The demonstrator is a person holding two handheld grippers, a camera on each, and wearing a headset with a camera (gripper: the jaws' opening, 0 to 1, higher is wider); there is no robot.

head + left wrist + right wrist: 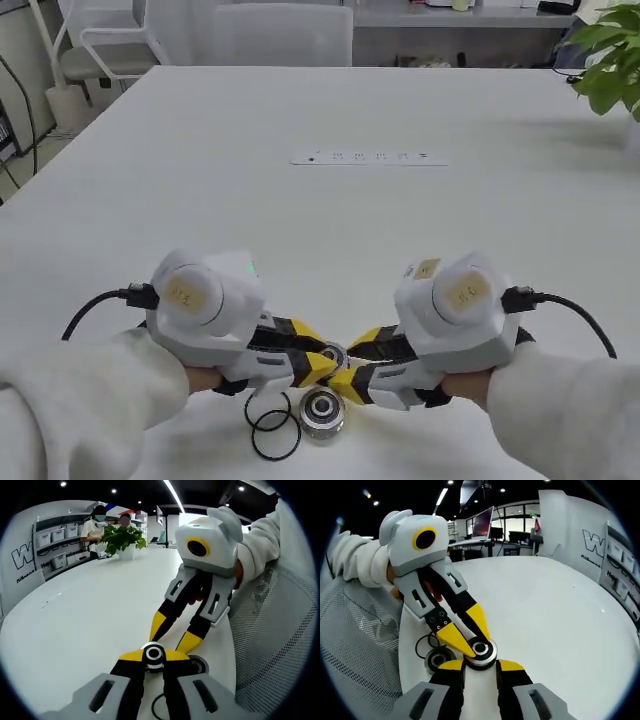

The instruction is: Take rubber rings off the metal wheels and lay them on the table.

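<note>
Left gripper (470, 635) is pinching a metal wheel (482, 651) between its yellow tips and holding it in the air, just above and behind the loose wheel (322, 410). The held wheel is showing a dark band round its rim; can't tell whether that's the rubber ring.

Right gripper (174, 636) is coming in from the opposite side, tip to tip with the left one, above the loose wheel. Its tongs are sitting parted about as wide as the held wheel, with the tips right at its rim. Can't tell whether they're actually biting on it or just flanking it.

The loose wheel is lying flat on the white table (320, 220), under the two sets of tips, and nothing is gripping it.

Two black rubber rings (252, 440) are lying on the table just left of the loose wheel, overlapping each other, the nearer one almost touching it.
</note>
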